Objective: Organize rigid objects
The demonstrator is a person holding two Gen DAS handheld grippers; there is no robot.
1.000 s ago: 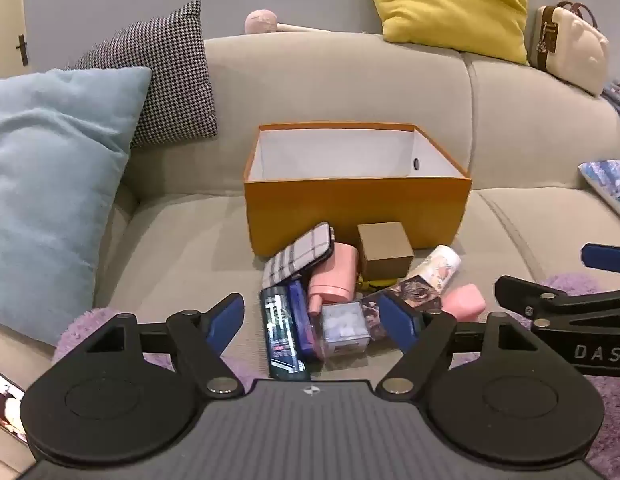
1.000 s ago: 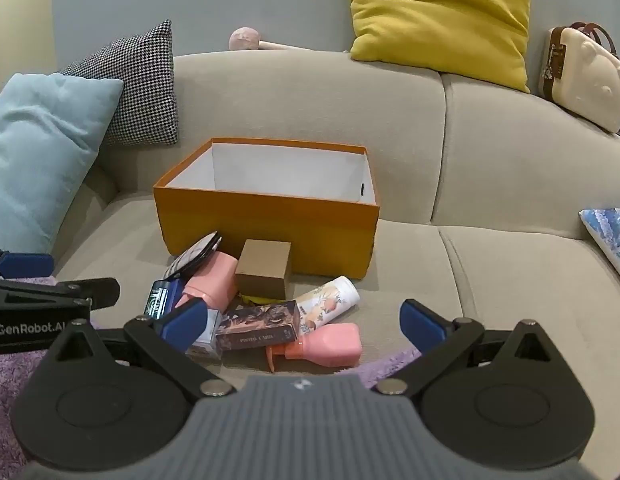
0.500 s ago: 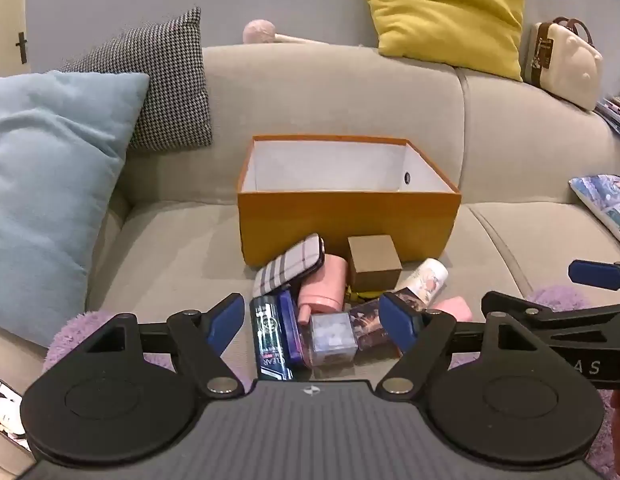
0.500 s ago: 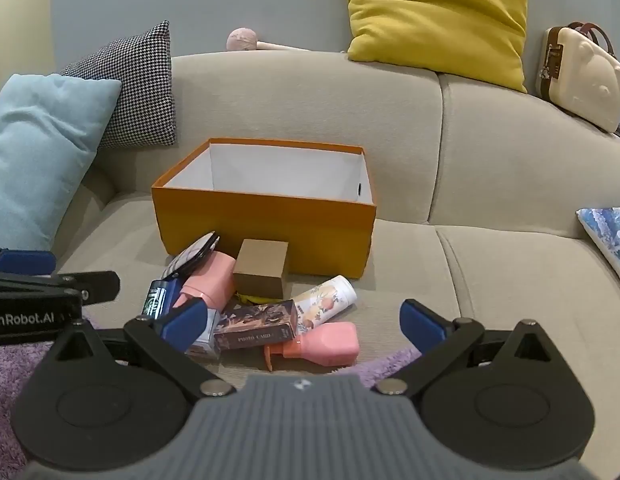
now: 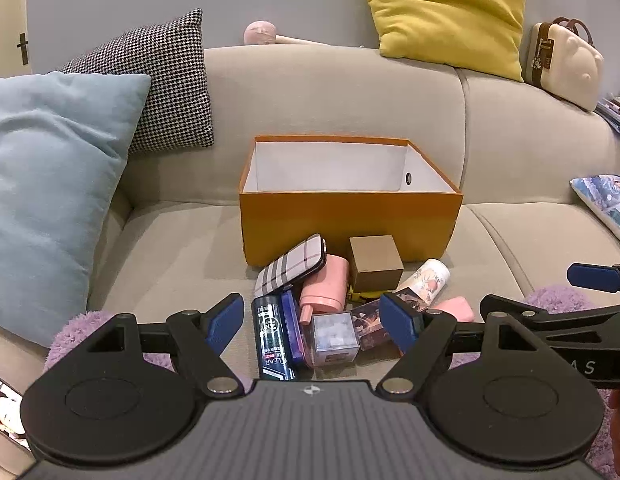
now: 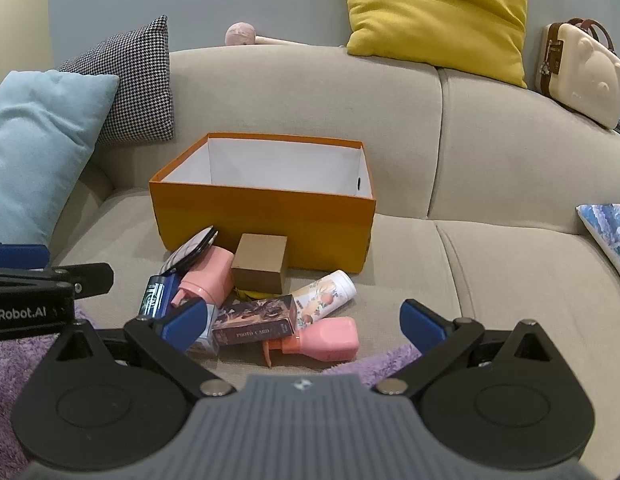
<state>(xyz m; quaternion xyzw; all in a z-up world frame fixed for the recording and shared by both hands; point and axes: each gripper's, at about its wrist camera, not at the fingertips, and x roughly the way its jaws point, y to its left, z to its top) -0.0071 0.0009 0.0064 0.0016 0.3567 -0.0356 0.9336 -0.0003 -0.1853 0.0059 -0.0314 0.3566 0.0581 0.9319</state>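
Here, both the left gripper (image 5: 311,316) and right gripper (image 6: 304,322) are held wide, empty. No item is yet taken from the pile; a first pick is judged next, the clear cube (image 5: 334,338) lying nearest, with the orange box (image 5: 349,224) at twelve o'clock

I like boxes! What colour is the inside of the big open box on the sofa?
White inside, orange outside: the big open cardboard box, seen best from the left wrist view.

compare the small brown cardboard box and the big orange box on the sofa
The small brown box is closed and plain kraft brown; the orange box is open-topped with a white interior. The orange box is far larger and stands behind the small brown box. Both are rectangular and sit on the sofa.
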